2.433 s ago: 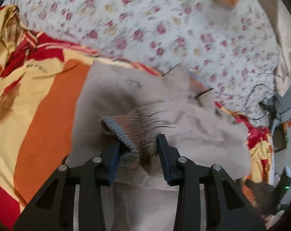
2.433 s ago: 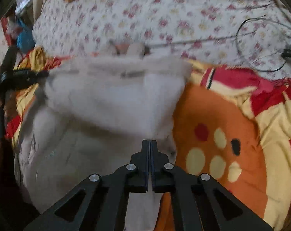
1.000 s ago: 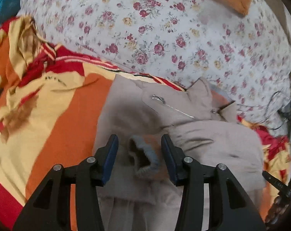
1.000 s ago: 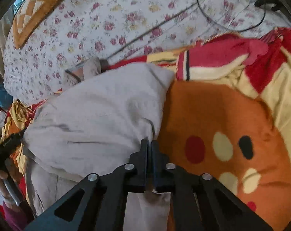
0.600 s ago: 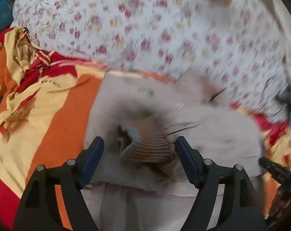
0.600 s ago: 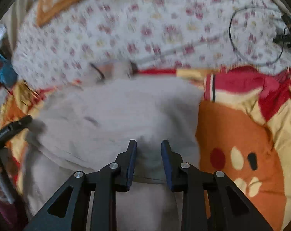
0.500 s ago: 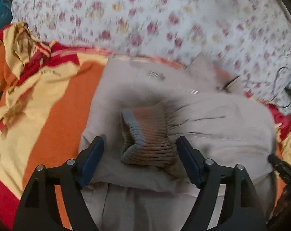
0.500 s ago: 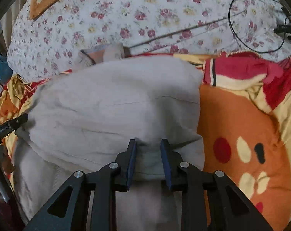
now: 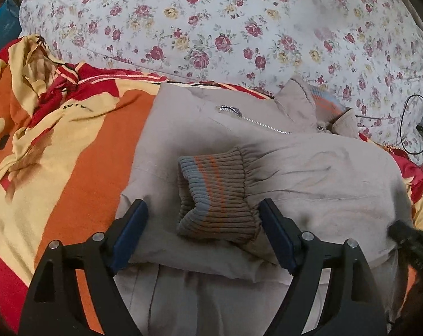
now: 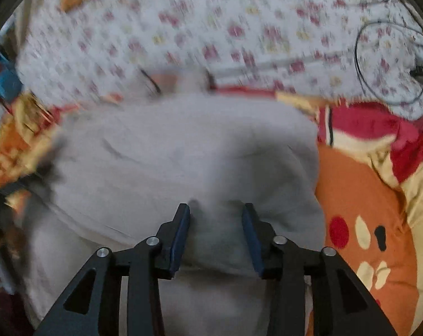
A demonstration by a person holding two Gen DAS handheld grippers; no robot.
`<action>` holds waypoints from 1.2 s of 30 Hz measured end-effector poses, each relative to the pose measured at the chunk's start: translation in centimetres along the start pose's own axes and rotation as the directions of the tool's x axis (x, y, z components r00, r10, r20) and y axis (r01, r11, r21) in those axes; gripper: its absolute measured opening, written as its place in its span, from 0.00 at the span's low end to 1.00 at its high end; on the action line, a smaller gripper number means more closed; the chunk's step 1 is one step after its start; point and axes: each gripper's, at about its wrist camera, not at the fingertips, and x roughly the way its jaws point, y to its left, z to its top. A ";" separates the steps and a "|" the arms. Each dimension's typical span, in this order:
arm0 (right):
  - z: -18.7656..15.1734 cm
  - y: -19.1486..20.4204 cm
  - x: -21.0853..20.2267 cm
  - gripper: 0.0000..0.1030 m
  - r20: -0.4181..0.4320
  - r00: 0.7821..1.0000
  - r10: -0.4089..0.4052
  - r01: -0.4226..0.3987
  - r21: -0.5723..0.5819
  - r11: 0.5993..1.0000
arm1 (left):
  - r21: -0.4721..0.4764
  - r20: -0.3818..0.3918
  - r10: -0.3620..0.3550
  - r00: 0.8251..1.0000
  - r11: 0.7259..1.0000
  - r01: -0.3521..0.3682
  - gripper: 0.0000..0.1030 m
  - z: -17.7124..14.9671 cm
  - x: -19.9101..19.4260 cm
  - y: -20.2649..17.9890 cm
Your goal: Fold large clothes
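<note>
Both grippers, left gripper (image 9: 203,229) and right gripper (image 10: 215,233), just opened over jacket (image 9: 309,173)

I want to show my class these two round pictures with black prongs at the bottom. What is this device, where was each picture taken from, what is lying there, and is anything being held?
There is no robot here: a person holds a two-finger gripper in each hand, with a wide-angle camera on each looking along its fingers. One picture is from the left gripper, the other from the right gripper. Both look down at a beige jacket on an orange, red and yellow blanket, with a floral sheet behind. A sleeve is folded across the jacket, its ribbed cuff lying between the left fingers, which stand wide apart. The right jaws have just been opening; fabric lies between them. Neither grips anything. The right picture is blurred.
</note>
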 end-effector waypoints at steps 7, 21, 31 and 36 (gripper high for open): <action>-1.1 -0.4 -4.3 0.42 0.068 0.998 0.000 -0.002 0.027 1.000 | -0.008 0.007 0.002 1.000 1.000 -0.002 0.80 -0.1 -0.8 0.0; -4.2 -4.7 -2.6 0.65 -0.008 0.993 -0.118 0.118 0.039 0.992 | -0.018 -0.002 0.041 0.999 0.999 -0.041 0.80 -3.9 -6.2 3.3; -5.1 -9.6 -1.5 0.08 0.035 0.999 -0.028 0.017 0.285 0.958 | -0.084 -0.074 0.093 0.993 0.992 -0.099 0.80 -7.7 -5.6 6.3; -6.0 -9.5 -4.6 0.19 0.054 0.997 -0.062 0.042 0.318 0.947 | -0.081 -0.030 0.092 0.995 0.992 -0.094 0.80 -8.1 -6.7 6.3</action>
